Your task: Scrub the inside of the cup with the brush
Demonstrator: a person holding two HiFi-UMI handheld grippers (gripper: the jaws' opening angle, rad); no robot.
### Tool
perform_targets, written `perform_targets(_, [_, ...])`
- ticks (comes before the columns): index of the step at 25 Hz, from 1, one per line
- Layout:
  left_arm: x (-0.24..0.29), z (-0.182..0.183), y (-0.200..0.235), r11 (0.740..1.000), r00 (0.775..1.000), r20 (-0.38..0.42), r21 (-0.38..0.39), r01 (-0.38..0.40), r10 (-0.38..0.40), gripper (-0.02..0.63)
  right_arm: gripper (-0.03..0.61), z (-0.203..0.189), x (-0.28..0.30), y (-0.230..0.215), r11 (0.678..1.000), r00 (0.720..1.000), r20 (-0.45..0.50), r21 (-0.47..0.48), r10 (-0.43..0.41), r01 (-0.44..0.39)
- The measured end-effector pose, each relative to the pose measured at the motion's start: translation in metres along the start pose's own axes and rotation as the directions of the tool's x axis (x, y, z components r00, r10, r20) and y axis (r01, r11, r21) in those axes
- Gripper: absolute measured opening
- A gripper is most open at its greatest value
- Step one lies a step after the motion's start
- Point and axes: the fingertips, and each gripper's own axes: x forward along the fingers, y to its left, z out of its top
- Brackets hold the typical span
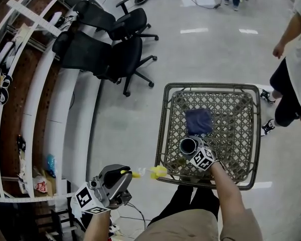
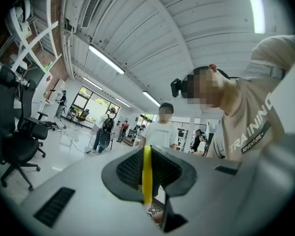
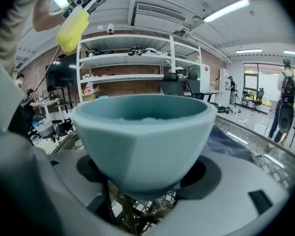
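Head view: the left tool (image 1: 126, 175) is clamped on a yellow brush (image 1: 154, 172), its head at the wicker desk's (image 1: 241, 134) near edge. The right tool (image 1: 195, 152) grips the cup (image 3: 142, 132), which is pale teal, faceted and tapering downward, over the desk near a blue cloth (image 1: 198, 120).

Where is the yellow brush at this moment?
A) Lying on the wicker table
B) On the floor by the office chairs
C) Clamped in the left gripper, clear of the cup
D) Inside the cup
C: the left gripper is shut on the handle of the brush, and the brush's yellow head is outside the cup, which the right gripper holds.
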Motion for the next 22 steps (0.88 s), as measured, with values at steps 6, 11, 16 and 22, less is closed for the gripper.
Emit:
perform_targets(6, [-0.003,0.002,-0.001,1.000,1.000,-0.006,0.006,-0.003,0.003,0.052,0.383,-0.018,-0.003,0.001,1.000,0.998,-0.068,0.007,-0.012,0.012])
perform_targets(11, [-0.008,0.001,0.002,1.000,1.000,-0.007,0.013,-0.010,0.010,0.052,0.383,-0.030,-0.008,0.000,1.000,0.995,-0.096,0.003,-0.021,0.022])
perform_targets(16, [-0.007,0.004,0.002,1.000,1.000,-0.011,0.024,0.003,-0.003,0.052,0.383,-0.039,-0.025,-0.003,0.998,0.991,-0.129,0.039,-0.046,0.051])
perform_targets(22, [-0.010,0.012,0.000,0.999,1.000,0.017,0.044,0.020,-0.021,0.052,0.383,-0.021,-0.069,-0.001,0.994,0.991,-0.114,0.068,-0.076,0.084])
